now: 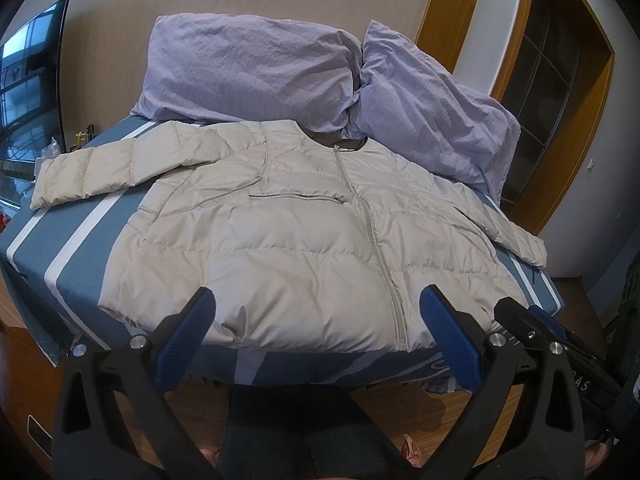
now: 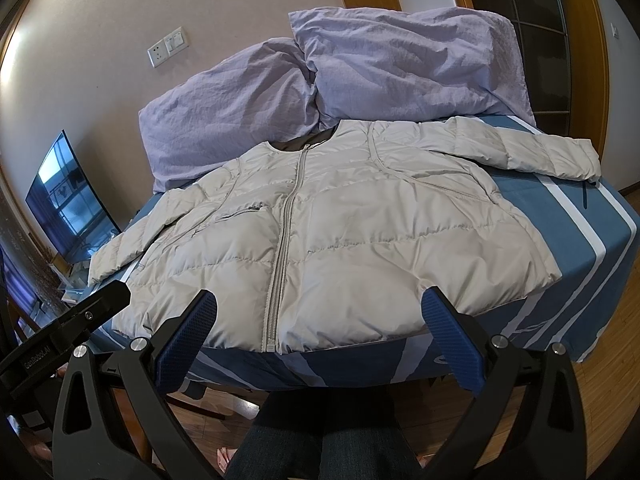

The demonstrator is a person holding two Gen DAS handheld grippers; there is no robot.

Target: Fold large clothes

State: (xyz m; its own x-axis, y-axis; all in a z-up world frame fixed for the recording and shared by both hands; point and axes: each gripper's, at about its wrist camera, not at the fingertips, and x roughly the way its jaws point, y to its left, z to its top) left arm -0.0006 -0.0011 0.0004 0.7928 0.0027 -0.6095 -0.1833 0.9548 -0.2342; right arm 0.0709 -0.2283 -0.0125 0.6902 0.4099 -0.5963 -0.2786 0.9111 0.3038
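A cream quilted puffer jacket point(image 1: 288, 232) point(image 2: 340, 232) lies flat and face up on the bed, zipped, collar toward the pillows, hem at the near edge. Both sleeves are spread out to the sides. My left gripper point(image 1: 316, 312) hovers open just in front of the hem, left of the zipper's end. My right gripper point(image 2: 320, 312) also stands open in front of the hem, around the zipper's bottom end. Neither holds anything. The right gripper's body point(image 1: 532, 328) shows at the lower right of the left wrist view, and the left gripper's body point(image 2: 72, 320) at the lower left of the right wrist view.
The bed has a blue sheet with white stripes point(image 1: 72, 248) point(image 2: 592, 232). Two lilac pillows point(image 1: 248, 72) point(image 2: 404, 68) lean on the wall behind the jacket. A screen point(image 1: 28, 80) point(image 2: 68, 196) stands left of the bed. A person's legs point(image 2: 320, 432) and wooden floor lie below.
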